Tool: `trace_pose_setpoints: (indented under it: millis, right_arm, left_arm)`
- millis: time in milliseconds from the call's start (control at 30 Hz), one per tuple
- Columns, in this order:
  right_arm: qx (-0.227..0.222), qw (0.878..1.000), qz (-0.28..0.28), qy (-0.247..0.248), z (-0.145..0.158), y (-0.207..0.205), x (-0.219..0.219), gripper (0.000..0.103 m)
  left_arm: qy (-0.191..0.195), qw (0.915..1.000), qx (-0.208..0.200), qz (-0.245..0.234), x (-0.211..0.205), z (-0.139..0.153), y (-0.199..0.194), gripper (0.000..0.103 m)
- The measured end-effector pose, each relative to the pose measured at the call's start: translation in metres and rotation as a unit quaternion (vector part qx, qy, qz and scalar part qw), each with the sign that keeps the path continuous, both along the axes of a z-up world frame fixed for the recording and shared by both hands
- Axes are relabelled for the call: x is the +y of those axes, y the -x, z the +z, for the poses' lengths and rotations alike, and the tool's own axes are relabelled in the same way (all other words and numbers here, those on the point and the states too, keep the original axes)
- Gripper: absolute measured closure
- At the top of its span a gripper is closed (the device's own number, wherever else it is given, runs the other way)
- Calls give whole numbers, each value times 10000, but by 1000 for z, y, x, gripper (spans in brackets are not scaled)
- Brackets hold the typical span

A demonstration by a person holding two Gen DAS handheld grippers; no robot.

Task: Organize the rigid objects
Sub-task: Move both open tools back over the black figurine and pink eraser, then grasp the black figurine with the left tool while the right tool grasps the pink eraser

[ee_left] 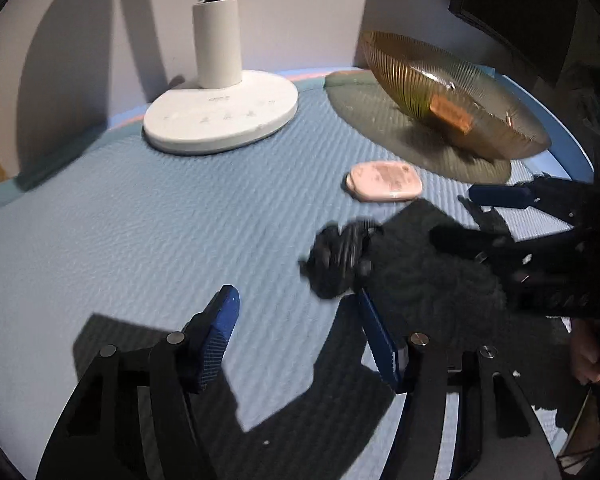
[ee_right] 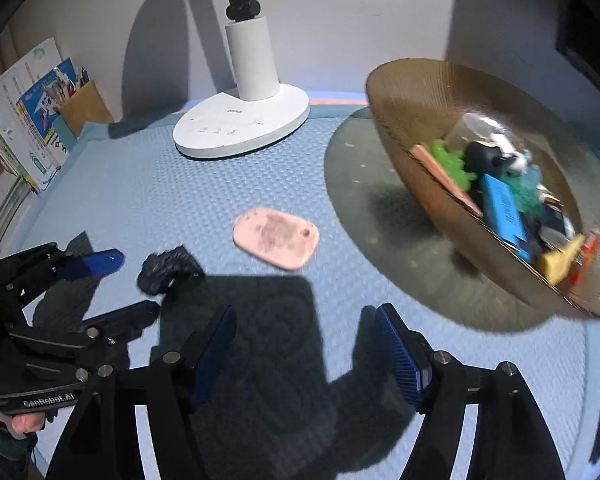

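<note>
1. Amber ribbed glass bowl (ee_right: 416, 120) sits near the desk's (ee_right: 140, 184) far right edge, full of small items.
2. Pink flat tag (ee_right: 277, 237) and black crumpled object (ee_right: 168, 266) lie mid-desk, apart.
3. Left hand-held gripper (ee_left: 296, 316) and right hand-held gripper (ee_right: 306, 324) both spread wide, grasping nothing.
4. White lamp base (ee_right: 242, 124) stands by the far edge.

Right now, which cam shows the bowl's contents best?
Right wrist. It looks down into the amber ribbed bowl, showing a blue block, a green piece and a yellow piece. Left wrist sees the bowl side-on, with only an orange piece visible through the wall.
</note>
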State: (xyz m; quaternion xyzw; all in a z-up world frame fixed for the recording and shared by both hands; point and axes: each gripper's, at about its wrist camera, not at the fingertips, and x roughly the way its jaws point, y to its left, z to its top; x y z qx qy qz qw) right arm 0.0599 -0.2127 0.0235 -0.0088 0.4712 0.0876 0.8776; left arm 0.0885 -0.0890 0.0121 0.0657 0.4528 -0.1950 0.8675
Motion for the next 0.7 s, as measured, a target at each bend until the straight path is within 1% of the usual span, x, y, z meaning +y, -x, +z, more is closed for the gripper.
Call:
trace_pose_setpoints:
  millis: [100,233,333,367,400,433,467,500,567,633,667,700]
  right_arm:
    - [-111,9999,25,73,-5,-10,4,34]
    - [-243,9992,156,265,-8,-22,8,34]
    - [-312,9985,278,355,-8,-30,14,34]
    - [-324,9983,305,379,-8,-34,15,34]
    - [-272,9985,295,363,-8,-35,15,34]
    - [-273,9985,322,361,-8,-37,16,34]
    - [-273,9983,362,368,-8,-40,18,34]
    - [-283,9981,388,388,-8,-42,19,34]
    - [-300,9977,437,427,-8,-43,22,35]
    - [-311,9973,513,425,-7,-42,24,44]
    - [-320,9972,556,396,-7,-40,25,53]
    - [-336,9969,592,390,-6,-38,27,58]
  left_arm:
    - [136,9995,63,-262,-5,2,-7,44]
    - [71,9991,47,-405,-15,-2,-15,44]
    - [58,9990,-77,-435,-18,-3,-19,46]
    - [48,9991,-117,-409,-18,-2,-20,52]
    - [69,9991,-117,-404,-17,-2,-21,52]
    - [149,9990,-104,-405,-15,0,-21,59]
    - [240,9988,-84,-421,-13,1,-21,72]
    - [346,9985,-41,-419,-9,3,-21,72]
    - [381,9988,-24,-317,-5,4,-20,72]
    - [407,9989,-48,-241,-1,4,-17,72]
    - [420,9989,-60,-192,2,4,-15,72]
    - [467,9988,-56,-134,5,4,-13,72]
